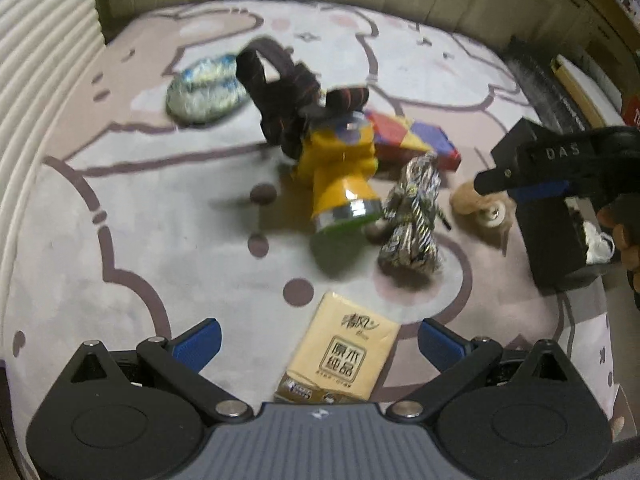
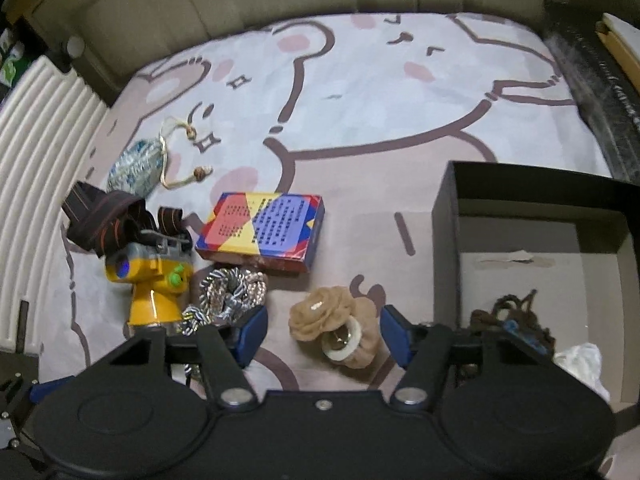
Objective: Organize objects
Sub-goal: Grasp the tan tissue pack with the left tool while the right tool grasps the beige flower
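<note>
Both sets of jaws stand apart, gripping nothing: the left gripper (image 1: 318, 346) straddles a flat, glossy tissue pack (image 1: 340, 360), its long axis running away from the camera; the right gripper (image 2: 322, 334) flanks a soft tan fabric flower (image 2: 334, 320) on a white ring, seemingly untouched. Bare plush rug (image 2: 380, 92) lies beyond; the rigid black box (image 2: 444, 240) walls the right.

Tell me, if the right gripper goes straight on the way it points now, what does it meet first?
Most likely the tan fabric flower. It lies between the open fingers of the right gripper, which do not touch it. Depth is hard to judge in this view.
</note>
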The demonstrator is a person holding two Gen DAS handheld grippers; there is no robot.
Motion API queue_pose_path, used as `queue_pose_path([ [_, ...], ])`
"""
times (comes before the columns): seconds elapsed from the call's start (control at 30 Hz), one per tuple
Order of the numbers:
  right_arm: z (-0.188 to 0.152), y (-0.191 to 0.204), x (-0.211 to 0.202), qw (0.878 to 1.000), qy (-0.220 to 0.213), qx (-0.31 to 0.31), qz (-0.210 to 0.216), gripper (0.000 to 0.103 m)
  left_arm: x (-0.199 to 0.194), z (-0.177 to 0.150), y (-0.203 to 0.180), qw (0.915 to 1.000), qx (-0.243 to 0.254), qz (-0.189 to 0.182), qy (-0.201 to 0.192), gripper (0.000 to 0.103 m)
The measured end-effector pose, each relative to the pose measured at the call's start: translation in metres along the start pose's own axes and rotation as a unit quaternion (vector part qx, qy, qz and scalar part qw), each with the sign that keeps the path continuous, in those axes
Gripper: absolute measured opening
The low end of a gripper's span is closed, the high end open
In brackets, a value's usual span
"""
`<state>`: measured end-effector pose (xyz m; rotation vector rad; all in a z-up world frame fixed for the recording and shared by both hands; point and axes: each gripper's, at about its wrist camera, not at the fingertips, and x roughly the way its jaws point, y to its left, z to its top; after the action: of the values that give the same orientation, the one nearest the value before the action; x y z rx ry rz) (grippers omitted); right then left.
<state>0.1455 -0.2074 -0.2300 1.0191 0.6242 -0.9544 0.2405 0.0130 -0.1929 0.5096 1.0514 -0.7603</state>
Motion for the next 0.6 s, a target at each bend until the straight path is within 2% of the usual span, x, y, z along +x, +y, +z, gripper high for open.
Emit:
queue_pose_path([
  [0.07, 0.000, 0.005, 0.006, 1.000, 0.006, -0.017, -0.009, 0.062, 0.006, -0.001, 0.000, 0.9999, 0.010, -0.003, 0.013, 0.101],
  [0.1, -0.003, 0.006, 0.008, 0.988, 0.072, -0.136, 0.023, 0.062, 0.010, -0.002, -0.001, 0.9997, 0.015, -0.001, 0.019, 0.101],
  [0.23, -0.007, 0.012, 0.017, 0.981, 0.078, -0.177, 0.000, 0.062, 0.025, -0.005, -0.003, 0.9980, 0.036, 0.001, 0.052, 0.090],
  [0.27, -0.009, 0.013, 0.017, 0.975, 0.078, -0.209, 0.001, 0.062, 0.029, -0.007, -0.003, 0.9976, 0.039, 0.000, 0.058, 0.089],
  [0.33, -0.012, 0.017, 0.019, 0.969, 0.079, -0.232, -0.011, 0.061, 0.035, -0.009, -0.005, 0.9966, 0.046, 0.000, 0.069, 0.088],
  [0.43, -0.016, 0.021, 0.022, 0.959, 0.093, -0.266, -0.042, 0.054, 0.038, -0.011, -0.010, 0.9955, 0.064, 0.011, 0.069, 0.087],
  [0.53, -0.018, 0.021, 0.023, 0.951, 0.092, -0.287, -0.063, 0.041, 0.037, -0.010, -0.011, 0.9955, 0.067, 0.021, 0.063, 0.080],
  [0.6, -0.017, 0.018, 0.021, 0.952, 0.092, -0.285, -0.060, 0.037, 0.035, -0.010, -0.010, 0.9961, 0.064, 0.021, 0.057, 0.071],
])
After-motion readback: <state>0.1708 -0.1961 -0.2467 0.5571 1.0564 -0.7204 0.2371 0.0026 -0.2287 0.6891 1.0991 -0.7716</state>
